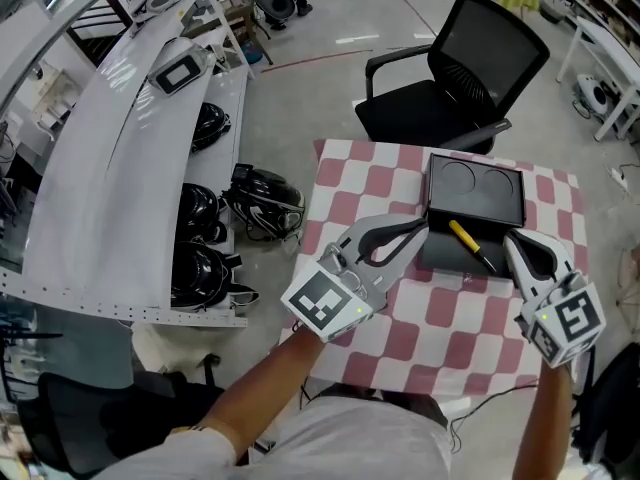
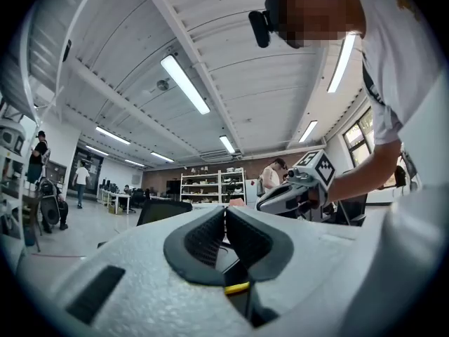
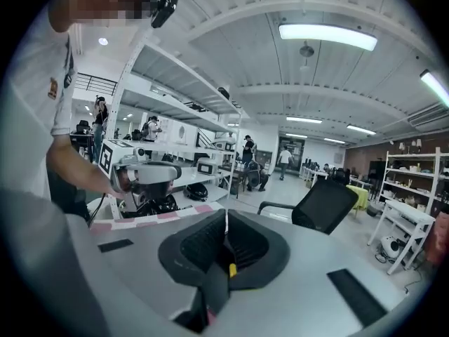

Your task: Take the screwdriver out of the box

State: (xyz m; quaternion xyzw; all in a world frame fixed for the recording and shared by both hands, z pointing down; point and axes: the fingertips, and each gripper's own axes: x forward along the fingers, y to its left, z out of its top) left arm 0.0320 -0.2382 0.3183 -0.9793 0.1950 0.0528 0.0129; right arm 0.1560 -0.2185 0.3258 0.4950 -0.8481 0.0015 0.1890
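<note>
On the pink-and-white checked table (image 1: 440, 328) lies an open black box (image 1: 440, 253), its lid (image 1: 476, 188) folded back. In the box's base rests the screwdriver (image 1: 470, 245), with a yellow handle and a black tip, slanting down to the right. My left gripper (image 1: 422, 226) is shut and empty, its tips at the box's left edge, just left of the handle. To the right of the screwdriver's tip hovers my right gripper (image 1: 511, 240), also shut and empty. The pads meet in the left gripper view (image 2: 225, 216) and in the right gripper view (image 3: 226, 223).
A black office chair (image 1: 455, 78) stands behind the table. Left of the table, a white curved rack (image 1: 130, 168) holds black helmets (image 1: 262, 203) on the floor side. The table's front edge is close to the person's body.
</note>
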